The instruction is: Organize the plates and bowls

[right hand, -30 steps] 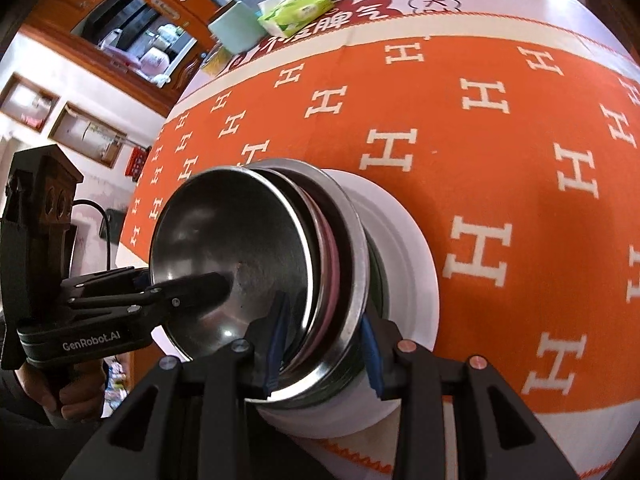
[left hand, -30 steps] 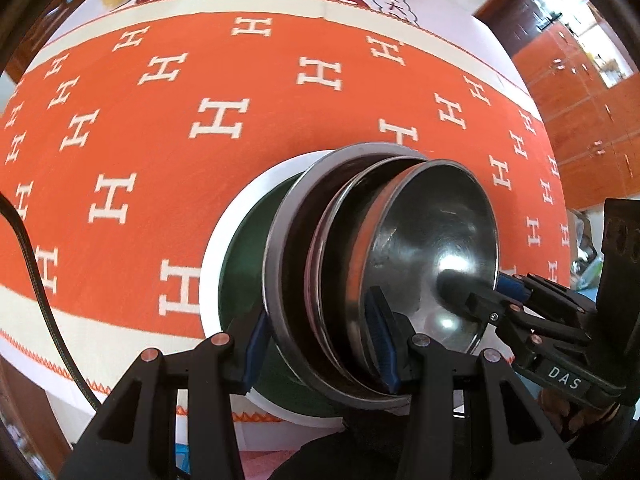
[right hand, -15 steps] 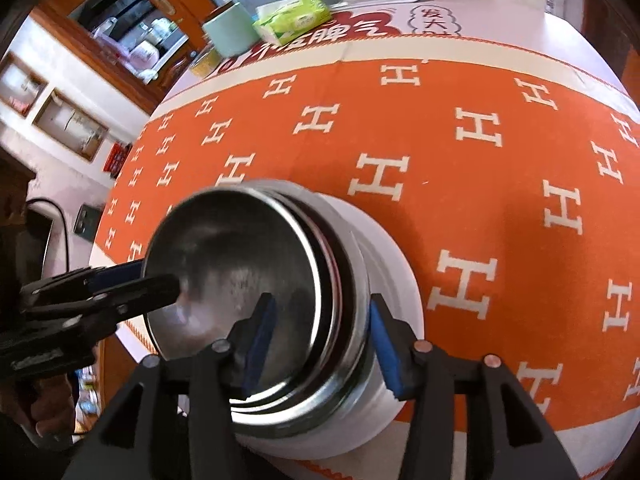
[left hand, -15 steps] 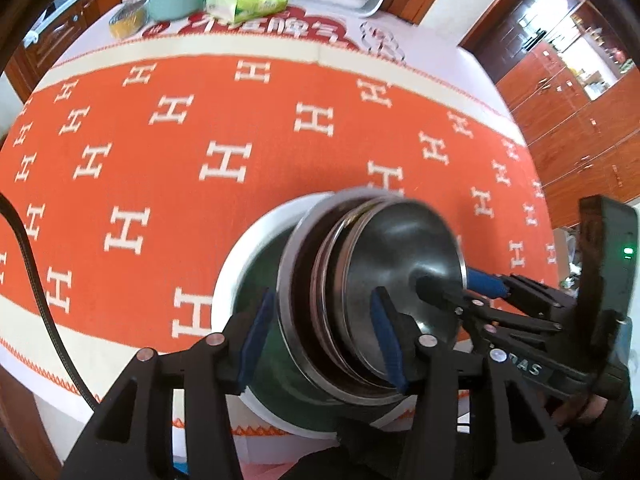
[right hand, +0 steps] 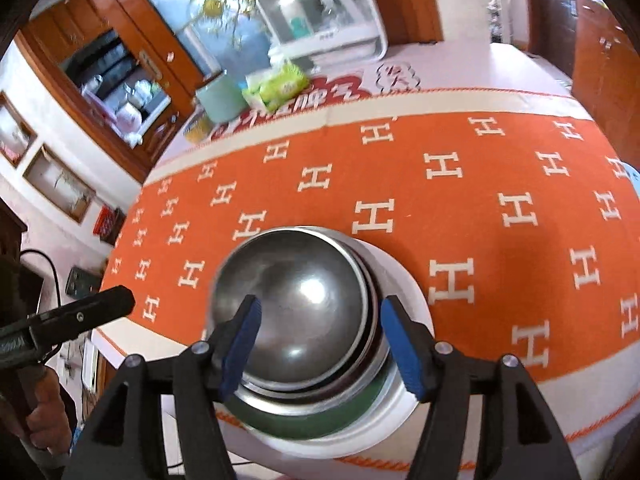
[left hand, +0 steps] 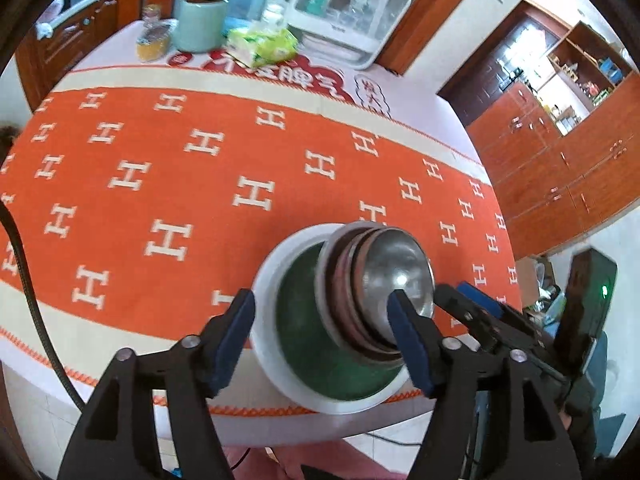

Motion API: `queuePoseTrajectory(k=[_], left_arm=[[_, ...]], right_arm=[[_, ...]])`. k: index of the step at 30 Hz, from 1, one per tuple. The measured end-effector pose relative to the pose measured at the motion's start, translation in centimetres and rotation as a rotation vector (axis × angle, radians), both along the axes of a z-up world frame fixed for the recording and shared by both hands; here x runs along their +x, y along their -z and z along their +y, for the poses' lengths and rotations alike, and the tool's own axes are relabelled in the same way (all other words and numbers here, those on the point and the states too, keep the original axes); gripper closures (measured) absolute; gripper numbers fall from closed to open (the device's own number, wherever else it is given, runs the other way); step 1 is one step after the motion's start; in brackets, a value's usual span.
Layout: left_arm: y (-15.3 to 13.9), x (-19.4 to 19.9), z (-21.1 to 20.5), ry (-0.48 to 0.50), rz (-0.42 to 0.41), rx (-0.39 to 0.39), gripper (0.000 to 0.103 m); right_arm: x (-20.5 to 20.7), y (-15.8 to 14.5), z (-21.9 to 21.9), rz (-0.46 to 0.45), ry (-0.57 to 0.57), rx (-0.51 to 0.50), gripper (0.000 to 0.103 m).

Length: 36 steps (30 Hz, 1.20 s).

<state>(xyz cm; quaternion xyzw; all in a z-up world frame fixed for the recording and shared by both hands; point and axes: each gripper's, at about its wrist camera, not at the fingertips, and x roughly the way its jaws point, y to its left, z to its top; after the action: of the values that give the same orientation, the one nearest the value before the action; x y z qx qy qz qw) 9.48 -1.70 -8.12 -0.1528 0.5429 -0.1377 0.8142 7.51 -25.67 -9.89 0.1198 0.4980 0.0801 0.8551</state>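
A stack stands at the near edge of the table: a white plate [left hand: 276,272] at the bottom, a green dish [left hand: 316,348] on it, then nested steel bowls [left hand: 400,268]. The same stack shows in the right wrist view with the top steel bowl [right hand: 296,292] uppermost, the green dish [right hand: 320,420] and the white plate [right hand: 404,280] below. My left gripper [left hand: 324,340] is open and empty, above and short of the stack. My right gripper [right hand: 324,348] is open and empty, above the stack. Each gripper shows in the other's view, the right [left hand: 480,312] and the left [right hand: 80,316].
An orange cloth [left hand: 200,184] with white H marks covers the table. At the far edge stand a mint green canister [left hand: 200,20], a green tissue pack [left hand: 264,44], a small yellow jar [left hand: 152,40] and a white dish rack [left hand: 344,12]. Wooden cabinets [left hand: 560,152] stand to the right.
Both grippers have opened, let go of the steel bowls and drawn back and up from the stack. The stack stays on the table.
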Motion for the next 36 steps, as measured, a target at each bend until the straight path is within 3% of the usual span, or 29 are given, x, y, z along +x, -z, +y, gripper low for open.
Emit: queuePoseTrajectory(k=[3,10,14,20,27,32,36], left_arm=[[-0.4,-1.3,0.9,-0.019,-0.015,0.025,0.024],[-0.3,-4.3,0.7,-0.028,-0.024,0.061,0.023],[-1.4,-6.1,-0.1,-0.059,-0.071,0.118,0.019],[-4.0,-8.0,-1.6,-0.083,-0.140,0.150,0.013],[-7.4,-8.8,-5.8,-0.042,-0.231,0.222,0.011],[-9.0,-9.7,-7.0,-0.034,-0.246,0.245,0.008],[-9.4,-10.4,-8.0,0.006,-0.231,0.295,0.008]], right_arm=[[-2.3,-0.5,0.5,-0.029,0.036,-0.014,0.024],[-7.3,-1.3,0.7,-0.034,0.106,-0.044,0.020],[-9.2,-2.2,0.2,-0.029,0.093,-0.063,0.015],[-10.2,-5.3,-1.6,-0.046,0.047,-0.078,0.010],[-10.5,-8.2,-2.7,-0.036,-0.040,-0.113,0.007],[-11.6,-9.6,-1.9,-0.035,-0.079,-0.125,0.006],[-12.3,-10.3,-1.3,-0.065,-0.029,-0.161,0.005]])
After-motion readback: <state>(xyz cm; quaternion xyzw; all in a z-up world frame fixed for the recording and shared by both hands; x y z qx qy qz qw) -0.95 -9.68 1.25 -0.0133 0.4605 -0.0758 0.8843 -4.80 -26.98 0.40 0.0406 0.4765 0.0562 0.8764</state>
